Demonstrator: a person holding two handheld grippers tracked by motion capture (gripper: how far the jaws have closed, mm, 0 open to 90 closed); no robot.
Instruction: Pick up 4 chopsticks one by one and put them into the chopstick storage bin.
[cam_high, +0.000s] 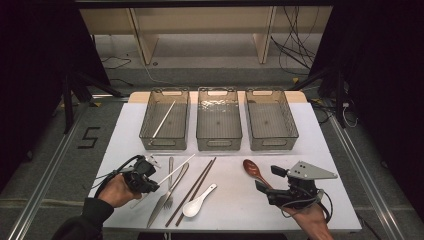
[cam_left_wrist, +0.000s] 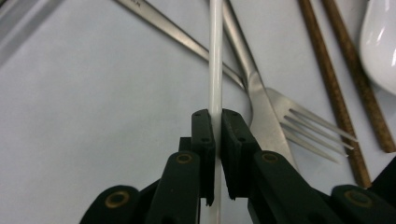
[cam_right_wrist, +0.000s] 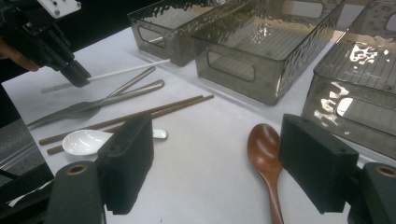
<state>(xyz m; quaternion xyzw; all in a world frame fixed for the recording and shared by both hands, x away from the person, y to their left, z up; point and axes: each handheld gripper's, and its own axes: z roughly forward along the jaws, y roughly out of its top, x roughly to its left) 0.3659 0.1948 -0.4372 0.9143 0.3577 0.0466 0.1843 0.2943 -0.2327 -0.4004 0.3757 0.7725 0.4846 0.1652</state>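
Note:
My left gripper (cam_left_wrist: 217, 123) is shut on a white chopstick (cam_left_wrist: 215, 56), both pads pressing its shaft. In the high view this gripper (cam_high: 154, 184) sits at the table's front left, and the chopstick (cam_high: 177, 167) slants up and right from it. The right gripper view shows the same gripper (cam_right_wrist: 79, 79) and chopstick (cam_right_wrist: 126, 71) farther off. My right gripper (cam_high: 269, 179) stands open at the front right. A brown wooden spoon (cam_right_wrist: 264, 144) lies on the table between its wide jaws (cam_right_wrist: 222, 154), untouched.
A fork (cam_left_wrist: 299, 121), a knife (cam_high: 167, 197), two brown chopsticks (cam_high: 195, 190) and a white ceramic spoon (cam_high: 196, 204) lie mid-table. Three clear bins stand at the back: left (cam_high: 150, 135) holding another white chopstick (cam_high: 164, 120), middle (cam_high: 219, 142), right (cam_high: 272, 142).

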